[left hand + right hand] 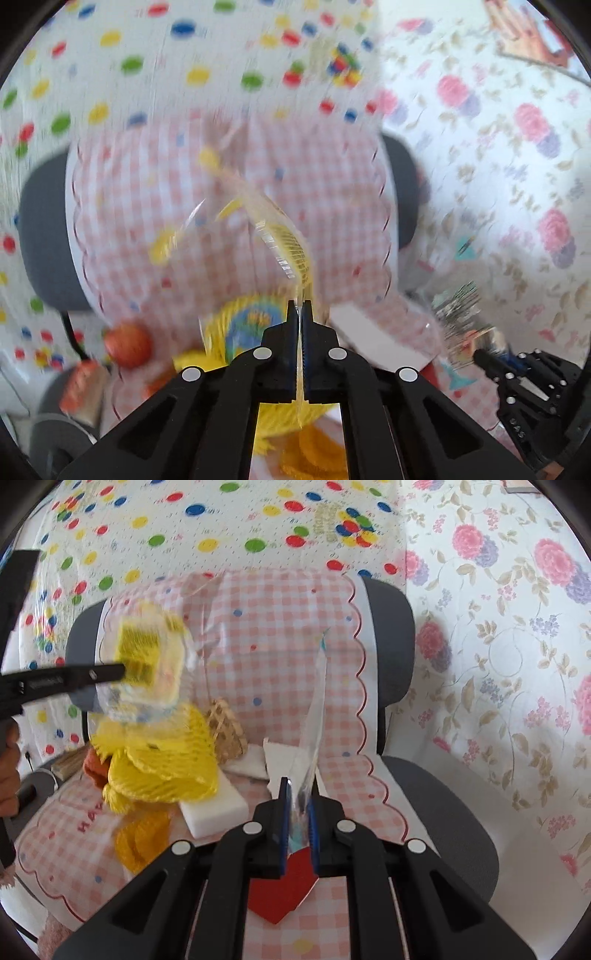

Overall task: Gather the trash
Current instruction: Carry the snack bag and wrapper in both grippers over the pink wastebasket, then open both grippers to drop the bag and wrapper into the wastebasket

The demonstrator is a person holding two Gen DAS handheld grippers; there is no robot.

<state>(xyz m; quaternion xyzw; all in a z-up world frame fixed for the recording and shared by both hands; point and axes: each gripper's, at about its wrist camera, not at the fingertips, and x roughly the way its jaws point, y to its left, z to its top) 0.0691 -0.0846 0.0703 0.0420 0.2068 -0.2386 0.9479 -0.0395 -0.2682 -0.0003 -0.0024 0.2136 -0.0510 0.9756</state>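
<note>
Yellow mesh netting [162, 771] is hanging in a bunch beneath the crinkled clear plastic wrapper with a yellow printed label [147, 664] that you are gripping in your left gripper [300, 314]. Its jaws are clamped tight on the wrapper's thin edge, so the whole piece is dangling free above the seat. The left wrist view is blurred, so finer detail there is hard to make out.

Your right gripper [299, 805] is pinching a narrow strip of clear cellophane [316, 709], which is standing up from between the jaws, with only a sliver of space showing beside it. Holding it by the lower end is keeping the strip clear of the other litter.

Both pieces are hovering over a grey office chair [399, 642] draped with a pink-and-white checked cloth [280, 635]. On the seat are lying a white foam block [214, 808], an orange net [144, 838], a small woven straw basket [227, 731] and a red paper piece [280, 897] just under your right jaws. These look like the trash not yet gathered. No bin is showing in either view.
</note>
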